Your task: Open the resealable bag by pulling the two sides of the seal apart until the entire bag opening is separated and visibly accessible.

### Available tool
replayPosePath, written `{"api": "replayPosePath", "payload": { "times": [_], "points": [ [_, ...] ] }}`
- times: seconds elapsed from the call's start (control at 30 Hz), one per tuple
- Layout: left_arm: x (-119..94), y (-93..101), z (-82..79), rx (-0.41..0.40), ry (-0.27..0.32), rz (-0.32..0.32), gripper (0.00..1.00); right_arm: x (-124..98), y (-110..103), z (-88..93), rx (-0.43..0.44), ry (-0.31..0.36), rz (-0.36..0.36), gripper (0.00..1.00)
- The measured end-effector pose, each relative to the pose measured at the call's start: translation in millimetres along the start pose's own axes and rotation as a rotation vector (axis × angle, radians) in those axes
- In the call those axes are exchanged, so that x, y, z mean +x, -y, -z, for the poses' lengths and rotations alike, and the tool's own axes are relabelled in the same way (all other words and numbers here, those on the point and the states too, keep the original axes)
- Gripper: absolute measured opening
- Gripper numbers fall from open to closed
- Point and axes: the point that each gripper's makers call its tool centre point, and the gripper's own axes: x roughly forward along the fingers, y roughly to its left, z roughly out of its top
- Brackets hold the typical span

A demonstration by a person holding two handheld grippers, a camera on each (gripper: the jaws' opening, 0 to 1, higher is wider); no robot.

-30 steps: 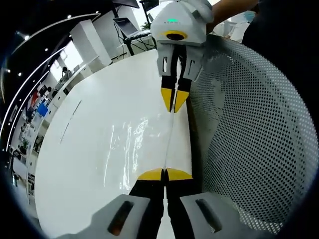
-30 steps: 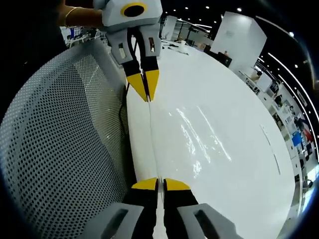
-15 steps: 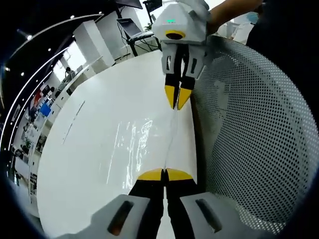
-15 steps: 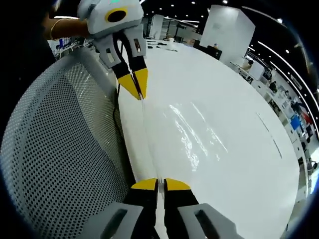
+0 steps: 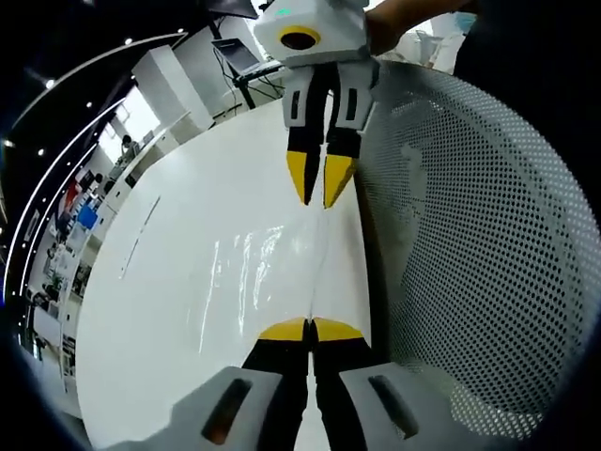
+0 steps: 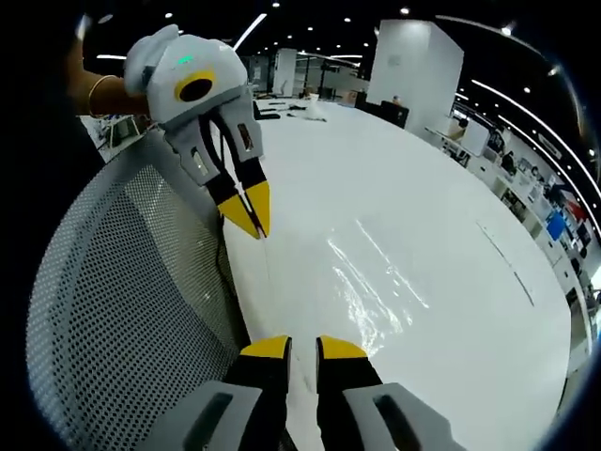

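A clear resealable bag (image 5: 252, 272) lies flat on the white table (image 5: 178, 235), showing mostly as glints. Its seal edge runs as a thin line up from my left gripper (image 5: 310, 325), which is shut on that edge at the bottom of the left gripper view. At the far end of the line my right gripper (image 5: 315, 201) hangs with its yellow tips a little apart. In the right gripper view my right gripper (image 6: 293, 344) stands open with a gap between its jaws. Beyond it the left gripper (image 6: 256, 230) is pinched shut over the bag (image 6: 376, 291).
A white perforated mesh panel (image 5: 470, 254) curves along the table's edge, close beside both grippers, and appears as the mesh panel (image 6: 131, 310) in the right gripper view. A person's hand (image 6: 99, 94) holds the left gripper. Desks and lights fill the room behind.
My right gripper's jaws have parted and let go of the bag's seal edge, and it has drawn back a little. My left gripper stays shut on the edge.
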Motion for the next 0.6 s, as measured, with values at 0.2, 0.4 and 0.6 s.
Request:
{"api": "replayPosePath", "payload": {
  "times": [0.2,0.4,0.6],
  "points": [
    [-1.9,1.1,-2.1,0.019,0.001,-0.001,0.00,9.2,-0.5,1.6,0.003,-0.009,0.000,0.05],
    [-3.5,-0.4,-3.6,0.034,0.008,0.000,0.00,18.3,-7.0,-0.9,-0.018,-0.020,-0.024,0.04],
    [-7.3,-5.5,-10.0,0.040,0.021,-0.017,0.00,21.2,-9.0,-3.7,0.044,-0.004,-0.052,0.00]
  ]
}}
